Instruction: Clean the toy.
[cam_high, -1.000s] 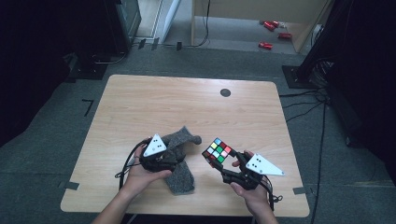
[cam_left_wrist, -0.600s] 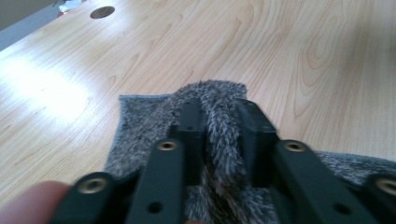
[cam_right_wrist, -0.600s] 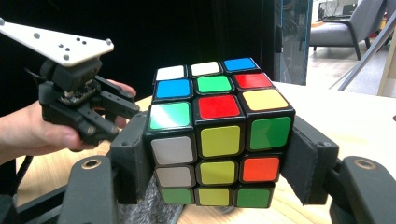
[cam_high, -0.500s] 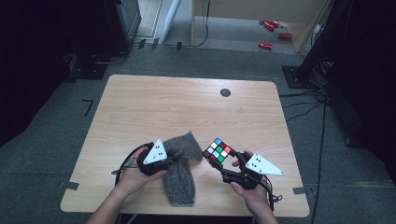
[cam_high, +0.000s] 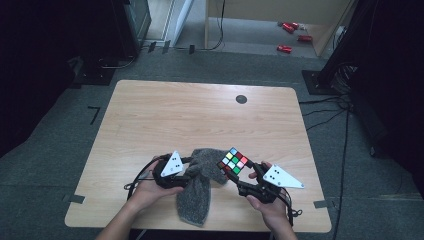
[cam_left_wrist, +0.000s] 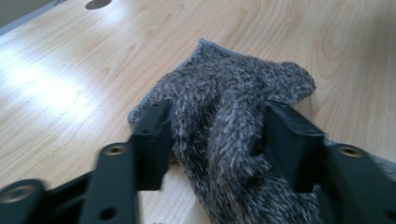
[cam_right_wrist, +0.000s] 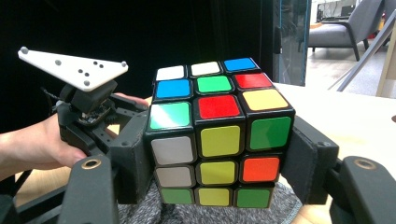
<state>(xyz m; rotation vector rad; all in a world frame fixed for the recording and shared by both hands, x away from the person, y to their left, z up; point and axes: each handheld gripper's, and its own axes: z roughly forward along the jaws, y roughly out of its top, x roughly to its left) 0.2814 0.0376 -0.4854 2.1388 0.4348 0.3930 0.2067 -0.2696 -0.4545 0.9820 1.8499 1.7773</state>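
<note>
The right claw (cam_right_wrist: 217, 154) is clamped on a colourful puzzle cube (cam_right_wrist: 217, 135). The left claw (cam_left_wrist: 219, 140), jaws just opening, straddles a grey fuzzy cloth (cam_left_wrist: 233, 107) on the wooden surface (cam_high: 200, 115).

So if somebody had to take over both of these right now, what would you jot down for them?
Left claw: jaws have just been opening again, with a fold of the fuzzy grey cloth between them; it is not clear whether they still pinch it.
Right claw: shut on the multicoloured puzzle cube, held just above the cloth's edge.
Cloth lies bunched near the front edge of the light wooden table, between the two hands.
Done: cube picked up, cloth gathered beside it.
Left, probably: bring cloth and cube together, perhaps to wipe the cube.
</note>
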